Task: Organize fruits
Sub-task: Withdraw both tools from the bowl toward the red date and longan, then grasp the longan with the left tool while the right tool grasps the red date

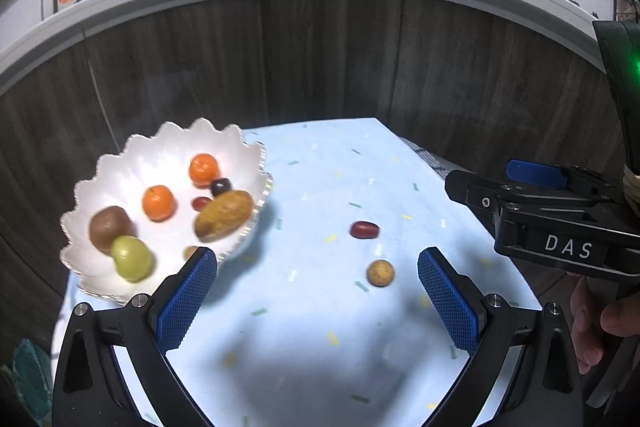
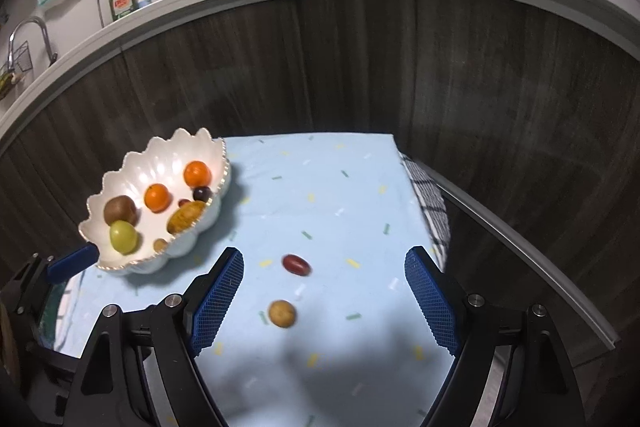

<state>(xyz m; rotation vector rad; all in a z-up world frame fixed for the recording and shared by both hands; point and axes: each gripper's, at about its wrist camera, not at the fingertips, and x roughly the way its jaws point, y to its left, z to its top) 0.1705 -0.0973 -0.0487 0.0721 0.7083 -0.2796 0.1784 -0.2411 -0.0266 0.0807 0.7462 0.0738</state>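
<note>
Fruits were mostly in the white bowl (image 2: 200,155) already, so prob near done imo: two oranges (image 2: 157,197), a kiwi, a green one, a potato-looking thing. Bowl sat at the left edge of the blue cloth (image 2: 328,187), out of the way. Only two stragglers were loose on the cloth: a red date (image 2: 296,264) and a small tan round fruit (image 2: 282,313), near each other, well apart from the bowl. Right gripper (image 2: 324,291) was spread wide, nothing in it, aimed down w/ both stragglers framed between its fingers, guessing that was the lineup for a grab. Left gripper (image 1: 318,301) was spread & empty too, hanging near the bowl.

Two loose fruits (image 2: 282,313) between open right gripper (image 2: 324,291) fingers.
</note>
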